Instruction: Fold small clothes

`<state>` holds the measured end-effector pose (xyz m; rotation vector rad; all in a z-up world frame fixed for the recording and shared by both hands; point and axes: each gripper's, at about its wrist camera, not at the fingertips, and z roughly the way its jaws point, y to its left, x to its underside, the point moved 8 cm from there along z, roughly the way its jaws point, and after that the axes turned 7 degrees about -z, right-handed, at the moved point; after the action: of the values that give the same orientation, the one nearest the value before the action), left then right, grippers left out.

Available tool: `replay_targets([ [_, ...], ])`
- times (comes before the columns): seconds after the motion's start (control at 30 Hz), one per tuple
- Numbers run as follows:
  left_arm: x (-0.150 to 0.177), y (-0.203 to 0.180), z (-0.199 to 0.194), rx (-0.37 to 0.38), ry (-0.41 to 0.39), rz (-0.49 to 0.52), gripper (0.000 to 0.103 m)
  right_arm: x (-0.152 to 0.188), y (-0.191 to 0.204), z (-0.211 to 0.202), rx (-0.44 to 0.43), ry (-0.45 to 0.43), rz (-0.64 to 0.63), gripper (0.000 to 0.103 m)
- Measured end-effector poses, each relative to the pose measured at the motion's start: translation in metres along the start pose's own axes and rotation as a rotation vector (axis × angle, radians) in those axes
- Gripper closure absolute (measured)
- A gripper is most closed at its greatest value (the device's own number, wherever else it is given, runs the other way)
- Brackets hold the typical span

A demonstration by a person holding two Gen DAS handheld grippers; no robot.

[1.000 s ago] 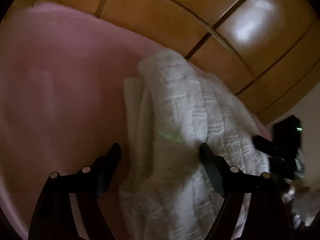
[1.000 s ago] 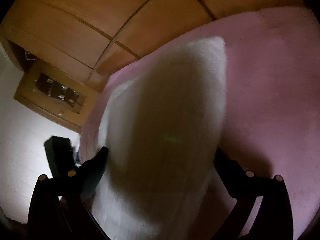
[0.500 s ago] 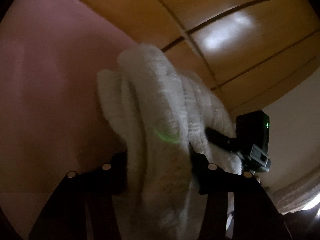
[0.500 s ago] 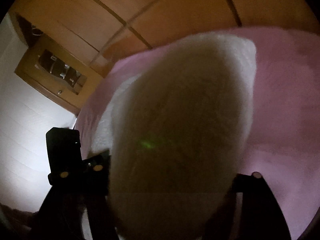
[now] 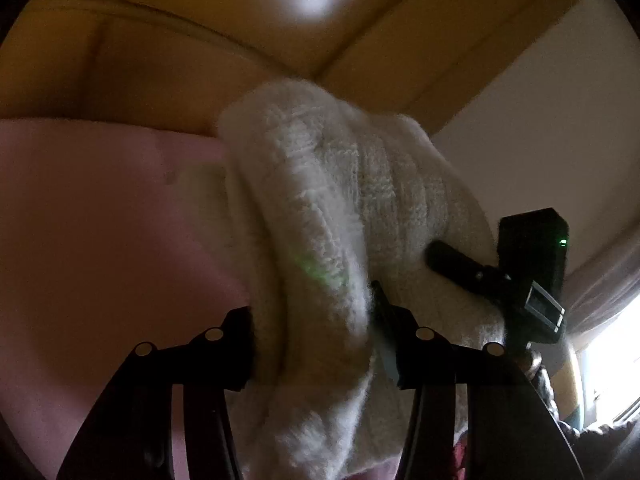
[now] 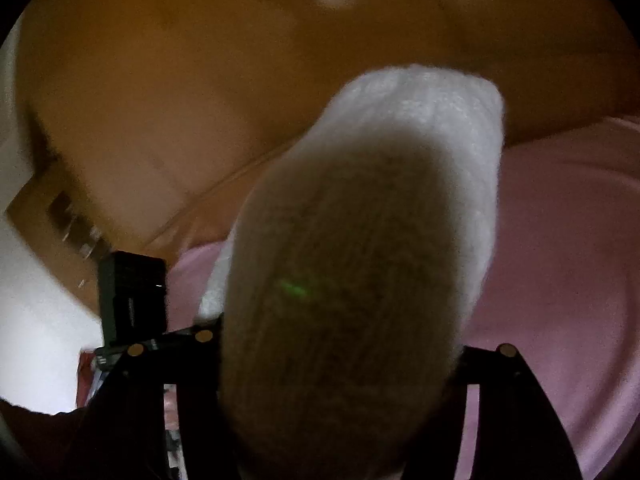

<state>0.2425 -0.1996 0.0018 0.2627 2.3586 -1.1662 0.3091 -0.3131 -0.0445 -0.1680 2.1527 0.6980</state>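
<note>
Left gripper (image 5: 314, 344): fingers closed in tight on a bunched fold of the white knitted terry cloth (image 5: 320, 216), pinching it. Cloth long axis runs from the jaws up and away toward the brown wooden wardrobe panels (image 5: 160, 60), top edge folded over, raised above the pink bedsheet (image 5: 100, 220). Cloth's lower end is cut off by the frame bottom.

Right gripper (image 6: 340, 344): fingers set wider, both pressed against the same cloth (image 6: 420, 120), which bulges up between them. Near part is dark, blurred, fills the view; fingertips hidden behind it. Right gripper's black body (image 5: 532, 276) touches the cloth's far side in the left view.
</note>
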Motion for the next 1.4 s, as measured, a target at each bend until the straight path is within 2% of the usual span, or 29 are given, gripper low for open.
replay_targets([
  [0.1, 0.001, -0.018, 0.07, -0.093, 0.097, 0.066, 0.055, 0.017, -0.077, -0.01, 0.13, 0.025, 0.098, 0.038],
  [0.17, 0.004, -0.018, 0.107, -0.202, 0.135, 0.113, 0.056, 0.039, -0.117, -0.011, 0.188, 0.067, 0.188, 0.031],
  [0.2, 0.008, -0.018, 0.122, -0.249, 0.15, 0.136, 0.056, 0.049, -0.129, -0.012, 0.173, 0.071, 0.239, 0.029],
  [0.23, 0.01, -0.021, 0.128, -0.249, 0.145, 0.136, 0.055, 0.055, -0.134, -0.017, 0.168, 0.059, 0.263, 0.022],
  [0.27, 0.008, -0.022, 0.13, -0.258, 0.137, 0.127, 0.055, 0.059, -0.135, -0.027, 0.188, 0.035, 0.268, 0.011],
  [0.33, 0.006, -0.029, 0.125, -0.294, 0.105, 0.148, 0.056, 0.059, -0.129, -0.052, 0.261, -0.034, 0.232, 0.009],
  [0.4, 0.016, -0.038, 0.114, -0.331, 0.071, 0.21, 0.058, 0.058, -0.112, -0.079, 0.328, -0.087, 0.174, 0.027],
  [0.43, 0.019, -0.041, 0.112, -0.348, 0.065, 0.222, 0.061, 0.057, -0.102, -0.085, 0.344, -0.094, 0.146, 0.047],
  [0.47, 0.018, -0.041, 0.113, -0.362, 0.059, 0.225, 0.062, 0.057, -0.088, -0.091, 0.372, -0.101, 0.1, 0.058],
  [0.5, 0.017, -0.038, 0.113, -0.374, 0.051, 0.229, 0.063, 0.059, -0.065, -0.095, 0.367, -0.104, 0.039, 0.064],
  [0.53, 0.02, -0.038, 0.111, -0.396, 0.039, 0.242, 0.063, 0.063, -0.053, -0.096, 0.346, -0.096, 0.009, 0.076],
  [0.6, 0.023, -0.04, 0.111, -0.412, 0.032, 0.249, 0.063, 0.08, -0.034, -0.088, 0.34, -0.049, -0.054, 0.08],
  [0.63, 0.025, -0.043, 0.111, -0.419, 0.028, 0.251, 0.063, 0.103, -0.031, -0.072, 0.366, 0.034, -0.067, 0.079],
  [0.7, 0.036, -0.033, 0.103, -0.434, 0.025, 0.227, 0.063, 0.131, -0.043, -0.054, 0.404, 0.097, -0.038, 0.079],
  [0.77, 0.043, -0.03, 0.099, -0.428, 0.019, 0.214, 0.062, 0.142, -0.044, -0.055, 0.448, 0.04, -0.059, 0.079],
  [0.83, 0.045, -0.033, 0.099, -0.47, 0.007, 0.246, 0.051, 0.138, -0.039, -0.06, 0.467, 0.027, -0.007, 0.079],
  [0.9, 0.043, -0.037, 0.091, -0.504, -0.013, 0.231, 0.043, 0.134, -0.032, -0.064, 0.511, 0.028, -0.026, 0.078],
  [0.93, 0.041, -0.04, 0.086, -0.502, -0.027, 0.218, 0.042, 0.133, -0.015, -0.06, 0.527, 0.029, -0.035, 0.076],
  [1.0, 0.042, -0.049, 0.073, -0.513, -0.053, 0.214, 0.042, 0.129, -0.005, -0.063, 0.525, 0.018, -0.017, 0.064],
  [1.03, 0.043, -0.052, 0.066, -0.52, -0.064, 0.219, 0.041, 0.124, 0.01, -0.059, 0.517, 0.002, -0.001, 0.05],
  [1.07, 0.045, -0.058, 0.057, -0.524, -0.079, 0.227, 0.038, 0.124, 0.017, -0.063, 0.526, -0.011, 0.0, 0.042],
  [1.13, 0.05, -0.069, 0.04, -0.524, -0.113, 0.233, 0.024, 0.122, 0.029, -0.065, 0.565, -0.022, -0.003, 0.04],
  [1.17, 0.05, -0.077, 0.027, -0.527, -0.148, 0.243, 0.023, 0.107, 0.048, -0.063, 0.581, -0.033, 0.005, 0.034],
  [1.23, 0.052, -0.087, 0.012, -0.542, -0.19, 0.262, 0.017, 0.107, 0.055, -0.073, 0.627, -0.057, 0.024, 0.025],
  [1.37, 0.068, -0.1, -0.022, -0.558, -0.249, 0.278, 0.015, 0.11, 0.045, -0.089, 0.707, -0.095, 0.06, 0.01],
  [1.4, 0.072, -0.101, -0.03, -0.568, -0.259, 0.283, 0.015, 0.111, 0.045, -0.092, 0.73, -0.1, 0.063, 0.009],
])
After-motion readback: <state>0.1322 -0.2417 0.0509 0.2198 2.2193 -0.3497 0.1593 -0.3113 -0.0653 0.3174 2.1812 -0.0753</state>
